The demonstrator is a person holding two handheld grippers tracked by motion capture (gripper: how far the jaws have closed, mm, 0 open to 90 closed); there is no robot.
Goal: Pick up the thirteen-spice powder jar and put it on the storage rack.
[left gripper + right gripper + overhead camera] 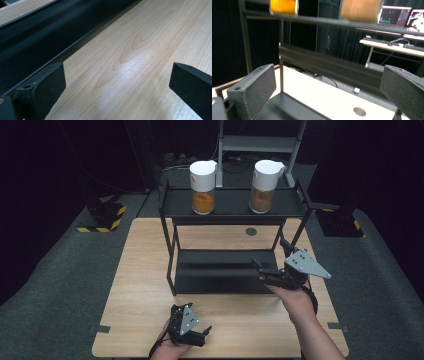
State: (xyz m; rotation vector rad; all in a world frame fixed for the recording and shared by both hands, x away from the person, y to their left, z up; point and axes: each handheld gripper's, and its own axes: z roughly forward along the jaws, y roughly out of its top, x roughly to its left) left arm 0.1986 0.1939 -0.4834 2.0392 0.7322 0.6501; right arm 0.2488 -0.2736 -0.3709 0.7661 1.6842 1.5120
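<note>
Two jars [202,187] [263,186] stand on the rack's top shelf [232,205]; both grippers, left [196,332] and right [272,261], have fingers spread open, holding nothing.

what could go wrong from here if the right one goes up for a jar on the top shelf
1. The right hand-held gripper sits low at the black rack's lower tier; rising straight up, it may well hit the top shelf's front rail.
2. Both jars, the left jar and the right jar, are tall and narrow near the shelf's front; a nudge might tip one off.
3. The left hand-held gripper rests far away, so it likely cannot steady the rack.
</note>
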